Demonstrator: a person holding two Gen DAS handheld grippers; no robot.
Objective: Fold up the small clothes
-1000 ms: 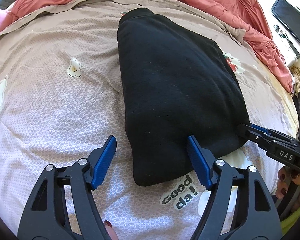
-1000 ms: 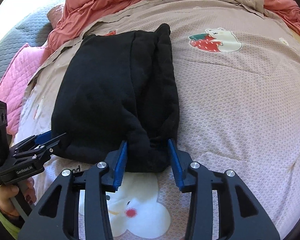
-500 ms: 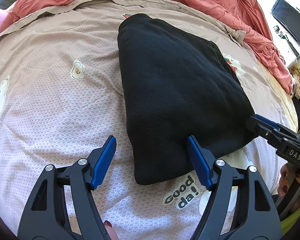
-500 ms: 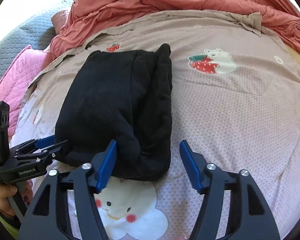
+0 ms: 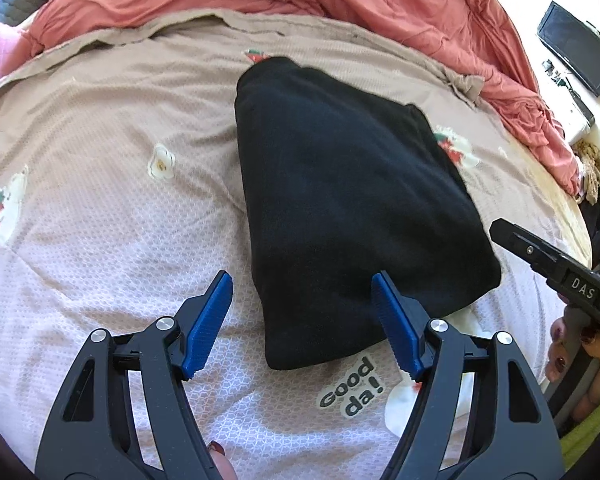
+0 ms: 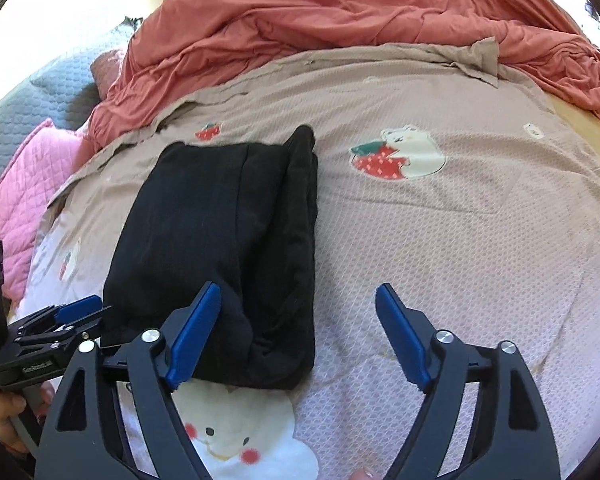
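A big tan bedsheet [image 6: 440,240] fills the picture, and the black folded cloth [image 6: 228,248] lies flat on it, left of the middle. The right gripper [image 6: 300,330] points down with its jaws just opened wide, holding nothing. The left gripper [image 5: 302,322] also hangs open over the cloth's near corner, gripping nothing.

Black garment [image 5: 340,200] – beige strawberry-and-bear print sheet [image 6: 480,240] – coral duvet [image 6: 340,8]

I'm in a home bedroom: a bed [image 6: 480,240] with cartoon-print cover, rumpled duvet [image 6: 340,4], pink pillow [image 6: 28,176].
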